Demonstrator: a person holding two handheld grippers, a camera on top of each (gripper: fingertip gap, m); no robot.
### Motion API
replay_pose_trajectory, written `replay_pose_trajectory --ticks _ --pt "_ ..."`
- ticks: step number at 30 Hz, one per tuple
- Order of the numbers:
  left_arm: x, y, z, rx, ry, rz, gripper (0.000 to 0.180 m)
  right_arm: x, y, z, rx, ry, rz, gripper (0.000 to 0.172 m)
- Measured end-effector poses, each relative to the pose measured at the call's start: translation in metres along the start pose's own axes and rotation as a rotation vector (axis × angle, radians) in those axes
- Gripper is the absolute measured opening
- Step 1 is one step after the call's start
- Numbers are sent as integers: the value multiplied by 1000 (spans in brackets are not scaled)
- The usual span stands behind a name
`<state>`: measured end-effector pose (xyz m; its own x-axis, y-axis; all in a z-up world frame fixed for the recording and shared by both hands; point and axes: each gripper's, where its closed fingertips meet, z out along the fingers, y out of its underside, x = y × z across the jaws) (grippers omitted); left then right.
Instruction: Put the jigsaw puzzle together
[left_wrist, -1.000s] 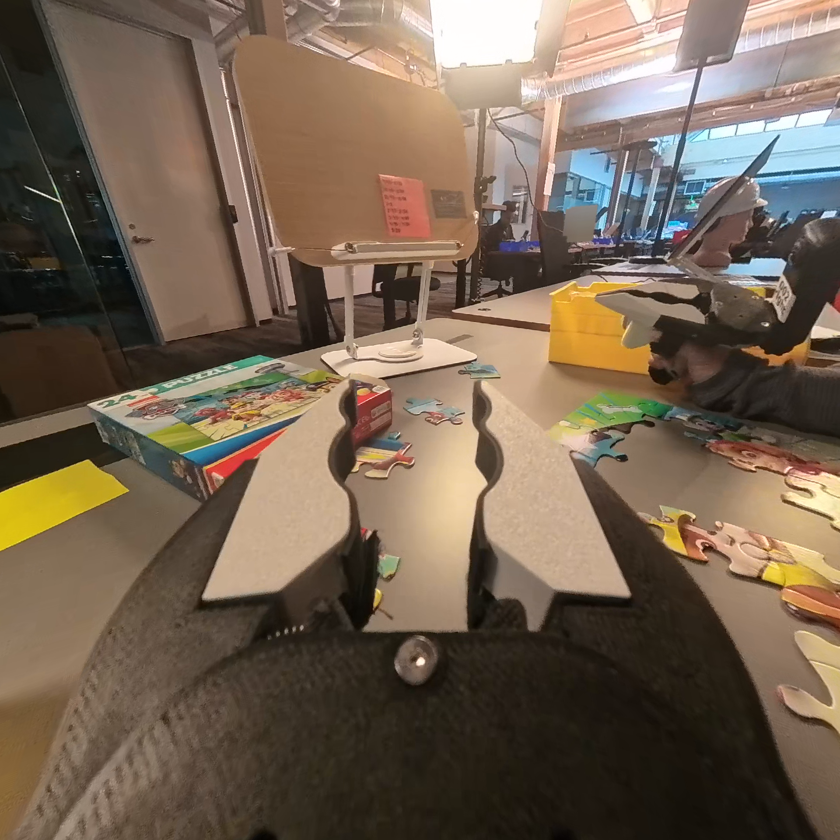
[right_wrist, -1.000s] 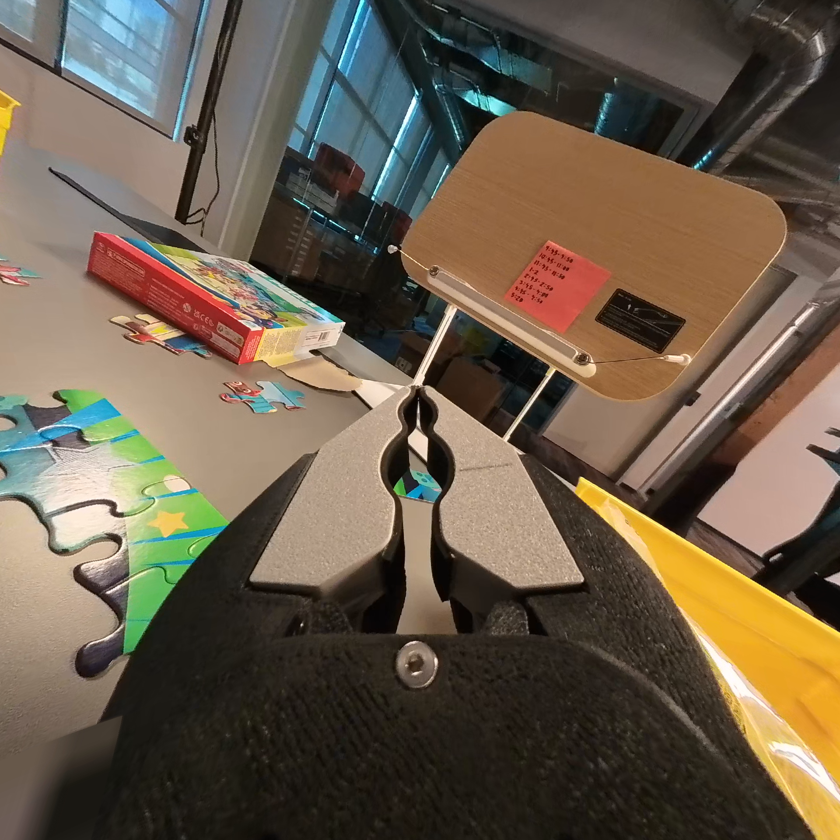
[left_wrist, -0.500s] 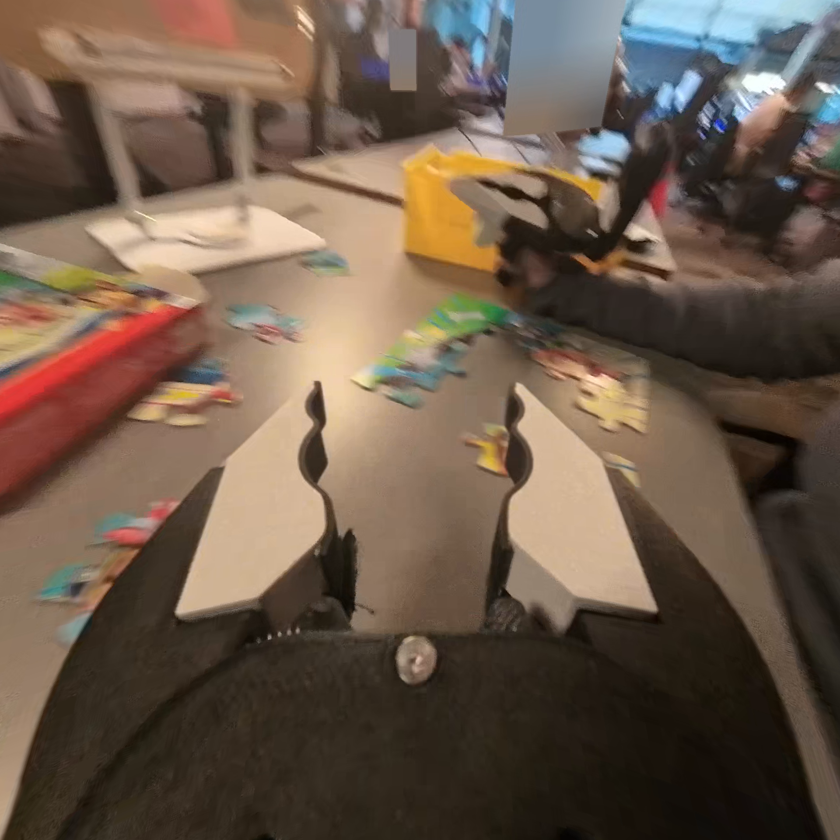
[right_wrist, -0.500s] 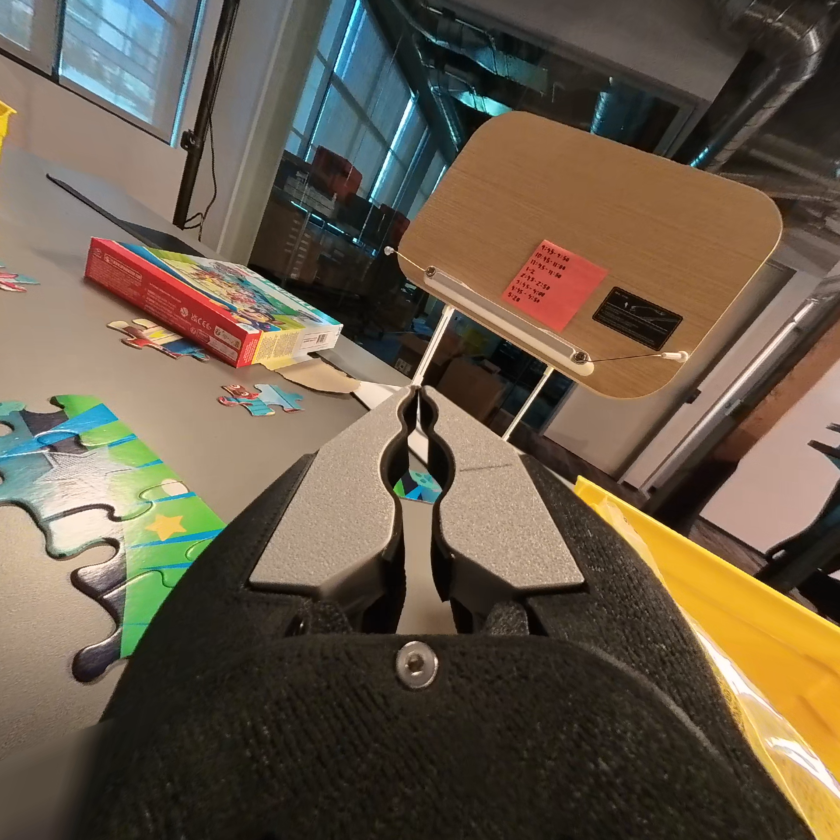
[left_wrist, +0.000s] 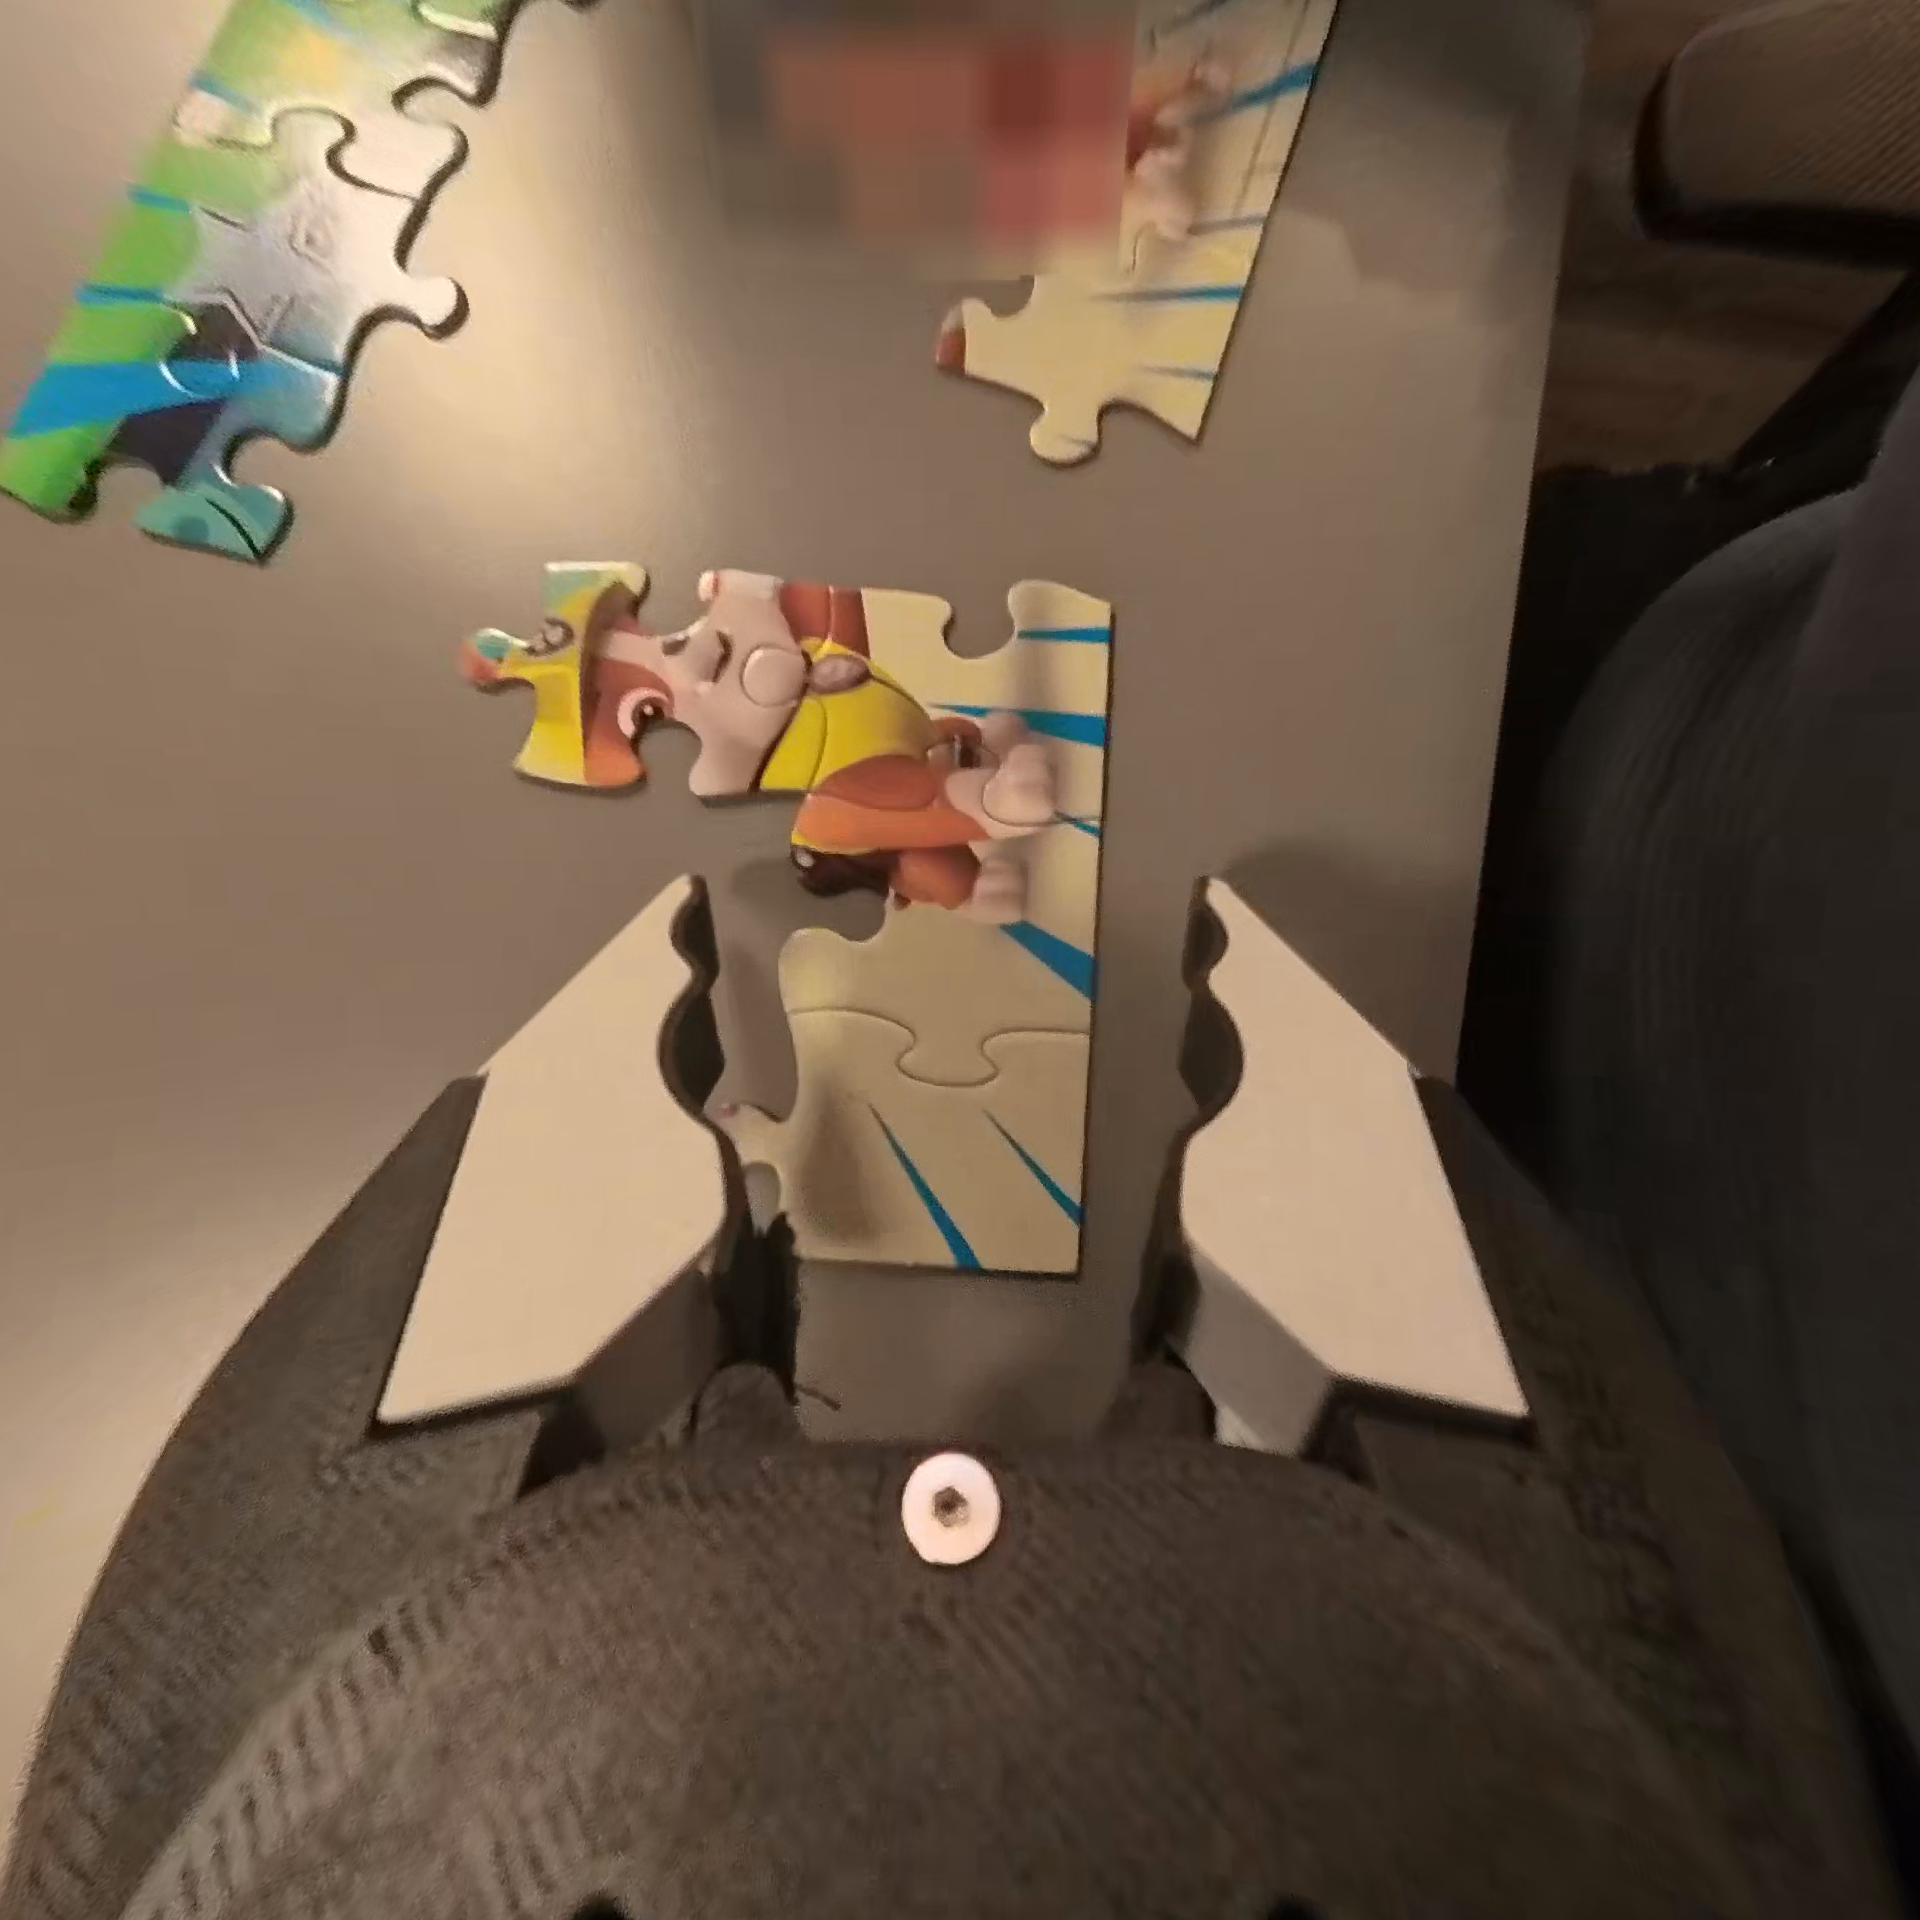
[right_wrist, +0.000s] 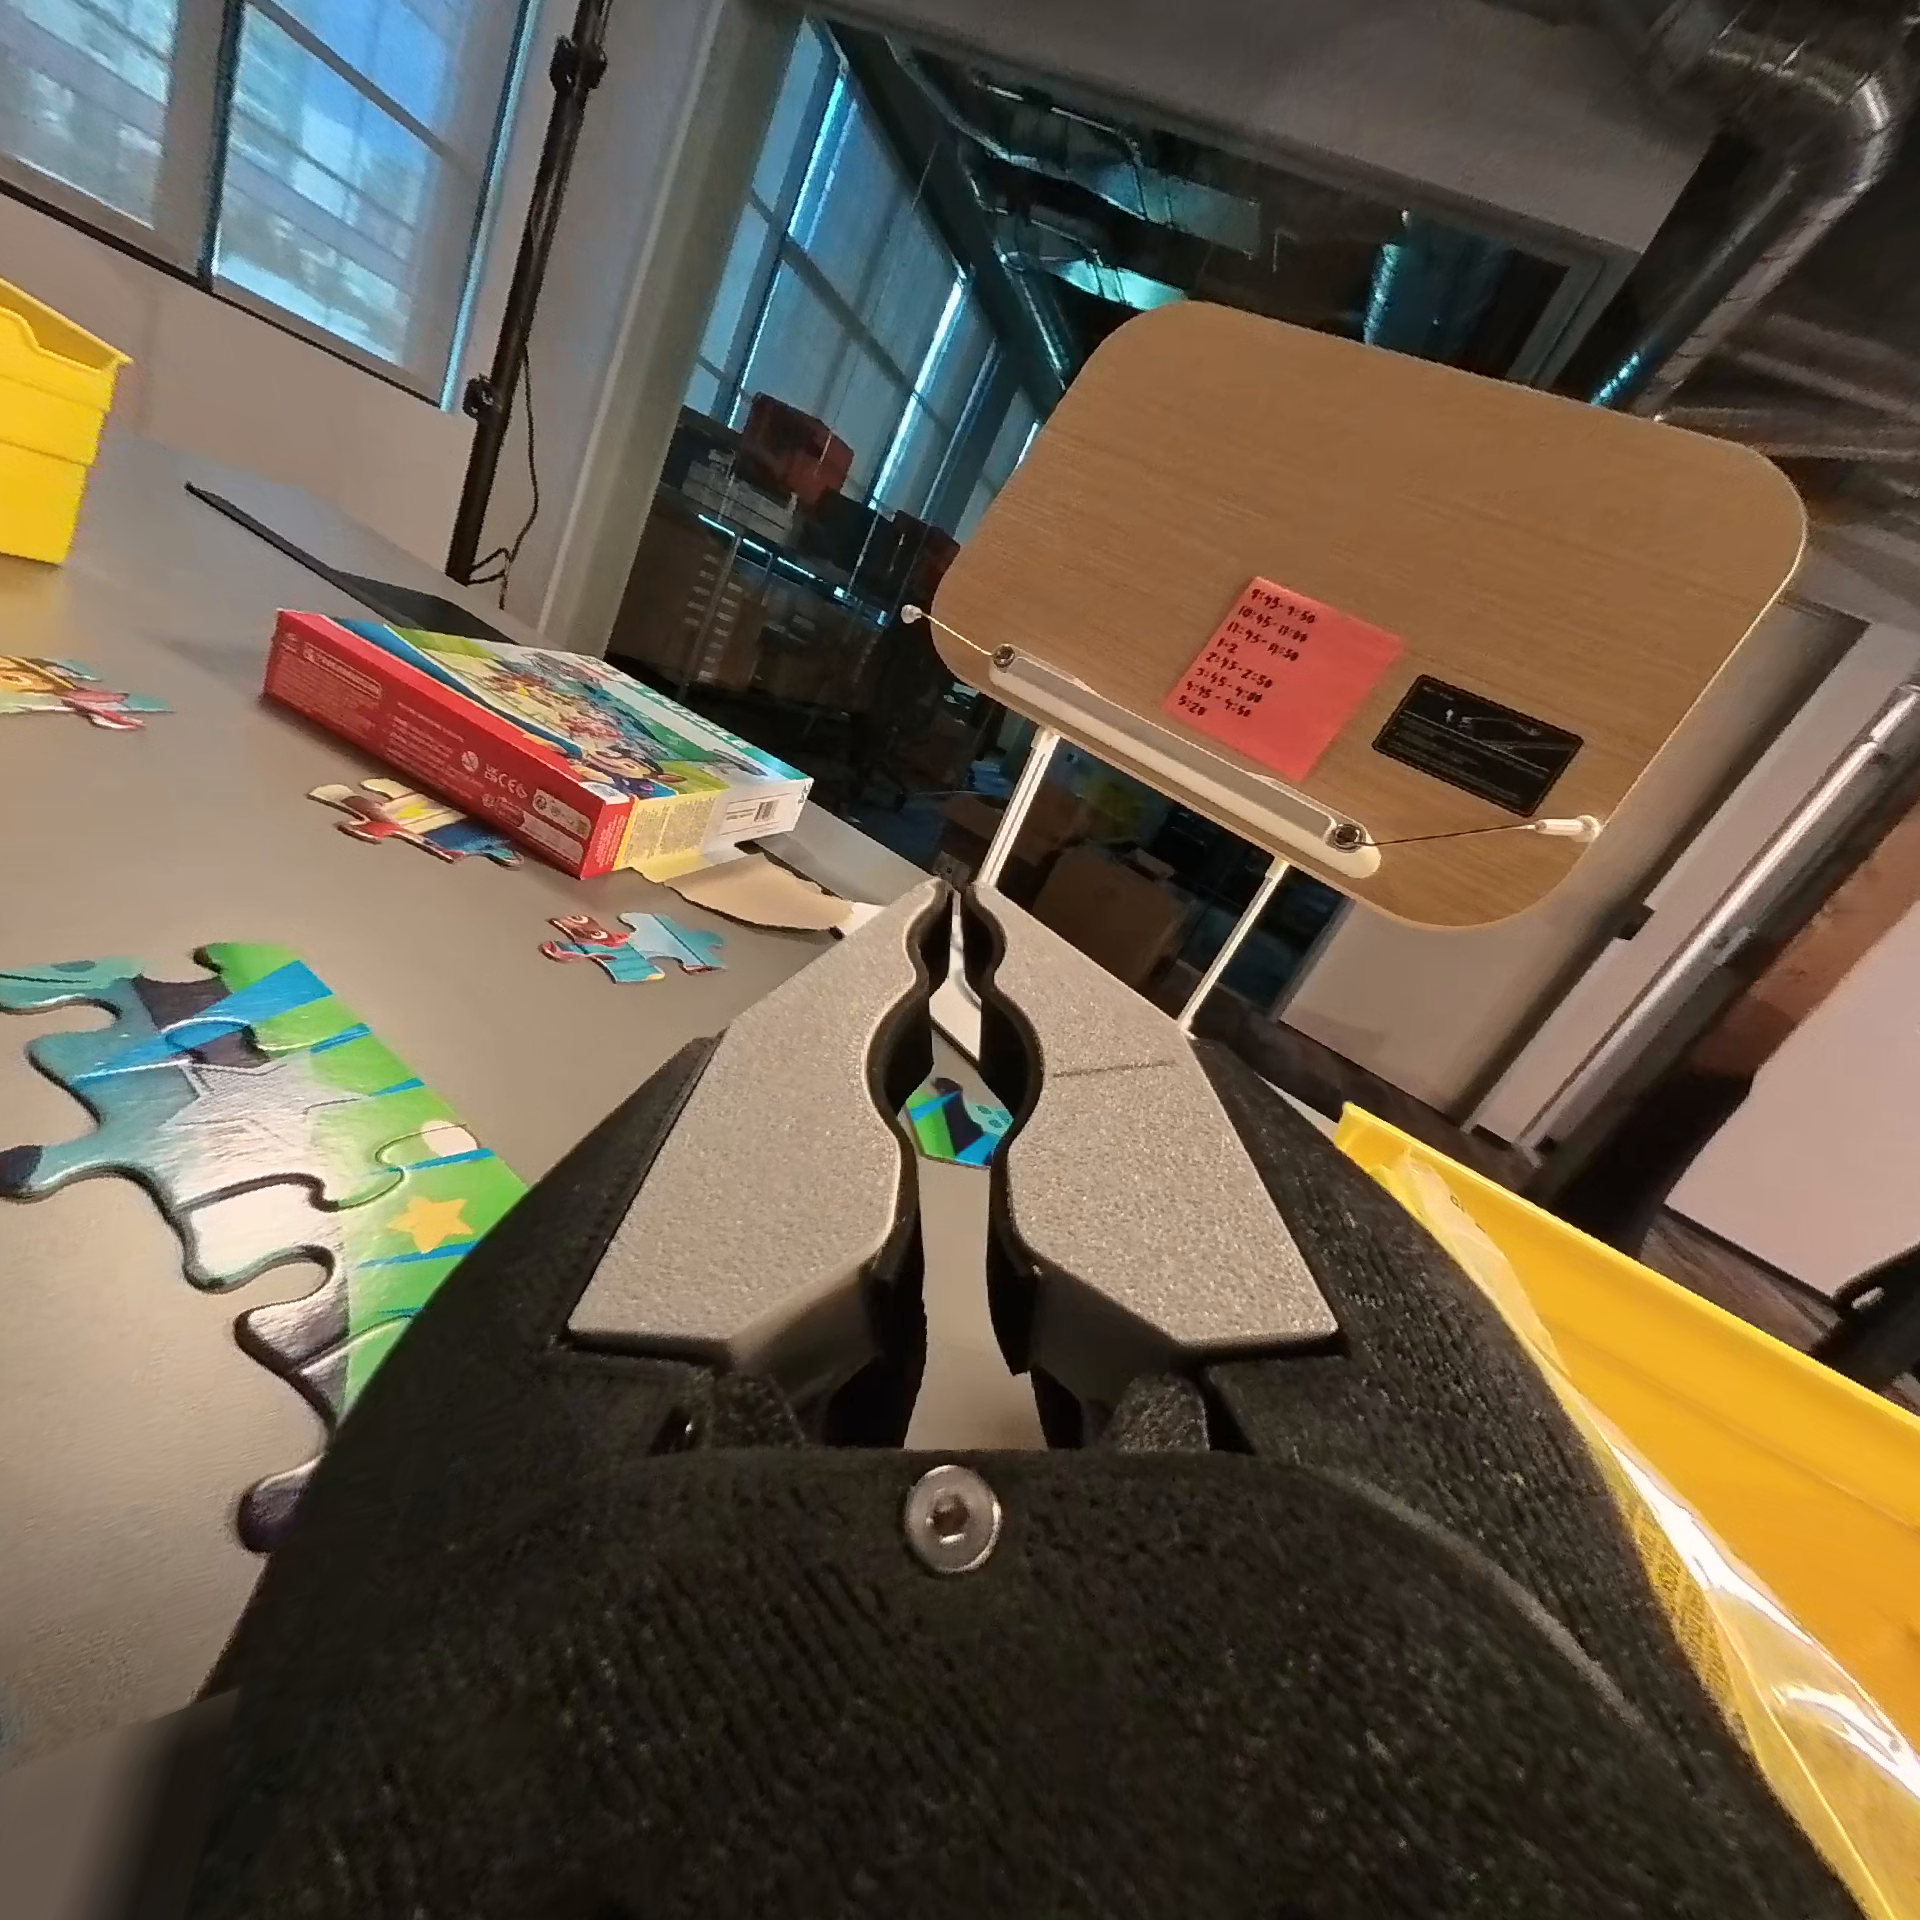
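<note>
Between spread fingers (left_wrist: 582, 1122), joined puzzle strip (left_wrist: 935, 1039) (glossy)

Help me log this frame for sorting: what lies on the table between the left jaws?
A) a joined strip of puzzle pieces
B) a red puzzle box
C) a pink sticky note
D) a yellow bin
A: the joined strip of puzzle pieces lies flat on the grey table between the wide-open left jaws, untouched by either.

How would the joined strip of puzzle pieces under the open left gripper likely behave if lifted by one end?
The strip lies thin and flat on the table, so probably light. Its visible interlocking seams suggest it would sag or separate.
</note>
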<state>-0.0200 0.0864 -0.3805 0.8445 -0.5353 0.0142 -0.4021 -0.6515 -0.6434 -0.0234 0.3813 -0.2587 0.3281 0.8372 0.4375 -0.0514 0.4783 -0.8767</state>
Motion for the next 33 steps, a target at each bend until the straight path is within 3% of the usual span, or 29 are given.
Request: replay_pose_trajectory --ticks 6,15,21,26,29,33 --pt "4 8 2 -97 -4 9 85 0 -1 0 13 -15 36 0" --pt "8 1 5 -157 50 90 41 3 -3 -2 32 -26 109 1" --pt "10 -4 9 -137 45 134 39 3 -4 -2 35 -38 138 2" --pt "14 -9 12 -70 19 211 14 -2 -5 -2 35 -65 150 4" --pt "10 -10 11 -62 -27 228 23 -37 -10 -2 4 -287 179 16" --pt "2 -1 3 -70 -49 149 51 -126 -23 -28 -166 -848 238 26"
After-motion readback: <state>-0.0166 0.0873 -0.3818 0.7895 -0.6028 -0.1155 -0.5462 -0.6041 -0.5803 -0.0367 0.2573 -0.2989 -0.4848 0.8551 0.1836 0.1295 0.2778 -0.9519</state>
